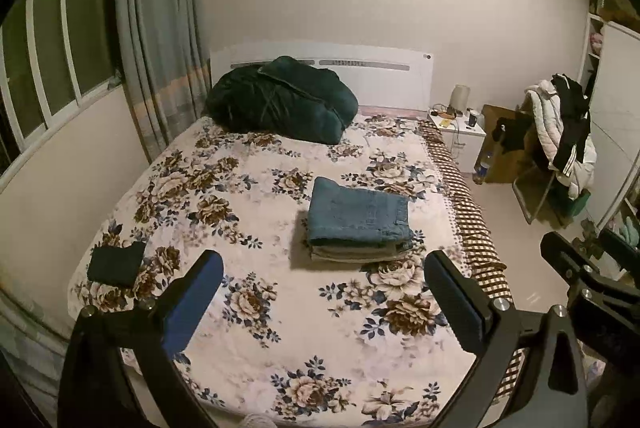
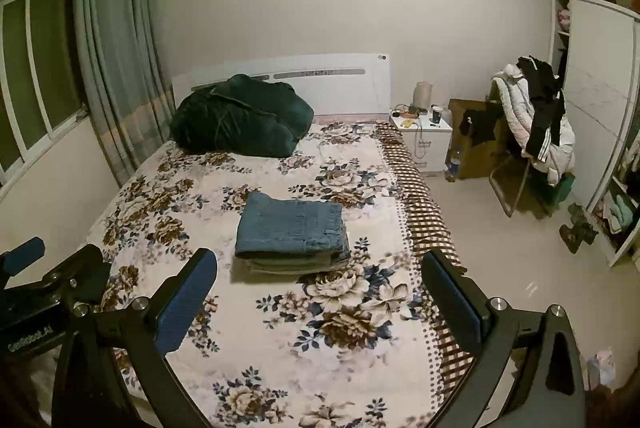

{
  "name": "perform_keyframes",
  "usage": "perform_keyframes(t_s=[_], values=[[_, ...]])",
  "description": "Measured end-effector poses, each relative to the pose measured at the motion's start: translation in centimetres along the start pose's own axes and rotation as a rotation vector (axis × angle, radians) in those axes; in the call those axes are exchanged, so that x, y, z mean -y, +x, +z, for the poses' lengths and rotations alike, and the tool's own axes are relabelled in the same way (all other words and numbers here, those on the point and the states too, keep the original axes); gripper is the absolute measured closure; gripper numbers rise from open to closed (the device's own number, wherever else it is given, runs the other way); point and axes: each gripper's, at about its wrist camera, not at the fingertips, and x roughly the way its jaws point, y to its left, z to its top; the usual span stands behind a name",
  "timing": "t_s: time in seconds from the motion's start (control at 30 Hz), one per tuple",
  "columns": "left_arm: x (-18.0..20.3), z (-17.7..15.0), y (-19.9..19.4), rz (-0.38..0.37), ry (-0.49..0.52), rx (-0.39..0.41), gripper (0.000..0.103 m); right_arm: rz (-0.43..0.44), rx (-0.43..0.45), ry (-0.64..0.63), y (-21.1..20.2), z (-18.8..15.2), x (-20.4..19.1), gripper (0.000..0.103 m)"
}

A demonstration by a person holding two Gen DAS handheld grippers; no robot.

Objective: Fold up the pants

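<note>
Floral bedspread (image 1: 248,188) under folded pants (image 1: 360,216)

Two black hand-held grippers with blue finger pads

The left gripper (image 1: 324,292) has two matte black fingers, each faced on its inner side with a flat blue pad (image 1: 192,302), and joined to black angular arms by round silver screws (image 1: 501,304); a tapered slot is cut into the black arm at its right side. The right gripper (image 2: 320,292) is built the same: black fingers, blue pads (image 2: 186,302), silver screw heads (image 2: 498,303) at the joints. In the right wrist view the left gripper's black body carries white lettering (image 2: 30,342), too blurred to read with certainty.
</note>
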Motion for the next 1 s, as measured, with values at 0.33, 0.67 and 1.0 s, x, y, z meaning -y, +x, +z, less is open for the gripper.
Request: perform_keyframes(t_s=[0.33,0.67,1.0], values=[[-0.2,-0.1,-0.6,0.018,0.003,0.009,0.000,-0.009,0.003,-0.015,0.3,0.4,-0.1,0.000],[-0.3,-0.9,-1.1,0.023,-0.009,0.013,0.000,0.001,-0.009,-0.031,0.6,0.0,-0.5,0.000],[-0.6,-1.7,-1.9,0.033,-0.012,0.014,0.000,0.000,-0.005,-0.034,0.6,-0.4,-0.7,0.000]])
